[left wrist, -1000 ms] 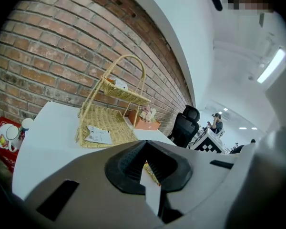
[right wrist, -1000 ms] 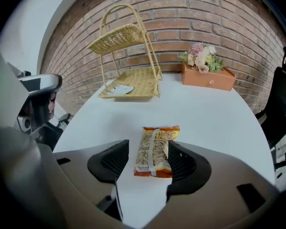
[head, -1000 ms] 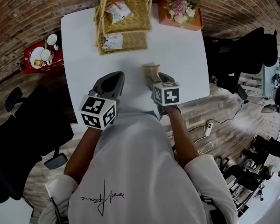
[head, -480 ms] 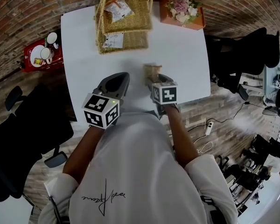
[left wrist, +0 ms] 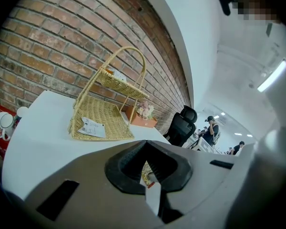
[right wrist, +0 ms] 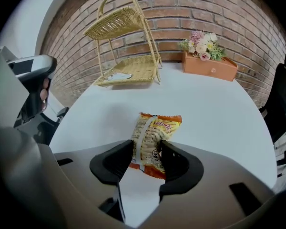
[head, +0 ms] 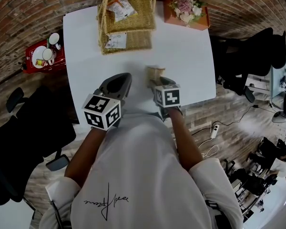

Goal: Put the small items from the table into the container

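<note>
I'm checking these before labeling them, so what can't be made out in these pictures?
Snack packet: near end hidden behind the closing jaws of the right gripper in its own view; partly covered by that gripper in the head view.
Card in the basket: print too small in every view.
Left gripper view: the packet is only a sliver past the left gripper.

White shirt (head: 148,161), black signature print (head: 105,202)

My left gripper (left wrist: 146,146) fills the bottom of the frame, its black jaws met at the tips; through the gap behind them I glimpse a sliver of orange packet (left wrist: 145,174); beyond, on the white table (left wrist: 38,142), the two-tier wicker basket (left wrist: 109,113) holds a white packet (left wrist: 92,127) in its lower tray; a brick wall (left wrist: 62,42) runs behind.
</note>
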`<state>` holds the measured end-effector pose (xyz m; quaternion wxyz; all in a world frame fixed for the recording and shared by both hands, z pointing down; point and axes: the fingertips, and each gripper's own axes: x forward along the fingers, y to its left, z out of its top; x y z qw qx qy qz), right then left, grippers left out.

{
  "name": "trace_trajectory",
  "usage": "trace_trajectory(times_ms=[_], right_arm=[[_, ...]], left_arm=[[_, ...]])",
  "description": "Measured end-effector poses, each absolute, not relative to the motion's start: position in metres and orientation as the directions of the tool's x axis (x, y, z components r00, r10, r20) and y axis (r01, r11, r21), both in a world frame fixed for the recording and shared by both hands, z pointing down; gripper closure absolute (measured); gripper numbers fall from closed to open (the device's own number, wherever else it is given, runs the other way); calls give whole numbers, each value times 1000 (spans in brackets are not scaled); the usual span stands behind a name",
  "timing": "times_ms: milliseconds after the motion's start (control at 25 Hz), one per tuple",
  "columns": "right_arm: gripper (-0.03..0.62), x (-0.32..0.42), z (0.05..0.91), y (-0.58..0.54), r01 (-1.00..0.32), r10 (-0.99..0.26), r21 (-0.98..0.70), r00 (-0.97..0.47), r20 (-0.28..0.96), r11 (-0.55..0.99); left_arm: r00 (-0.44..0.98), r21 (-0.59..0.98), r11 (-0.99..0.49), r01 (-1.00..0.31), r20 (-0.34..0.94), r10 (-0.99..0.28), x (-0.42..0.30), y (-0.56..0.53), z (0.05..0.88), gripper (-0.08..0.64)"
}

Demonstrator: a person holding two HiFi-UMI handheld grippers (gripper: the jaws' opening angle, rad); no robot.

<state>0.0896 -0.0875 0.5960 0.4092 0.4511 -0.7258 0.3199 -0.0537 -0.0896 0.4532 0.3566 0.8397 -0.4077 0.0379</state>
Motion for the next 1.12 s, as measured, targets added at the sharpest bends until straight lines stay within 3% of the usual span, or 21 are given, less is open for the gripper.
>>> trace_trajectory(times_ms=[360,1120], right_arm=[[430,84,595,-81,-911,-378,-133,-291,879,391],[445,71,582,-77,-906,-394,-176,-333,856,384]], left_arm=[[660,561,-414,-717,356,-661,-57,-86,453,551],[663,542,-434,-720,351,-661,-64,-81,450,551]])
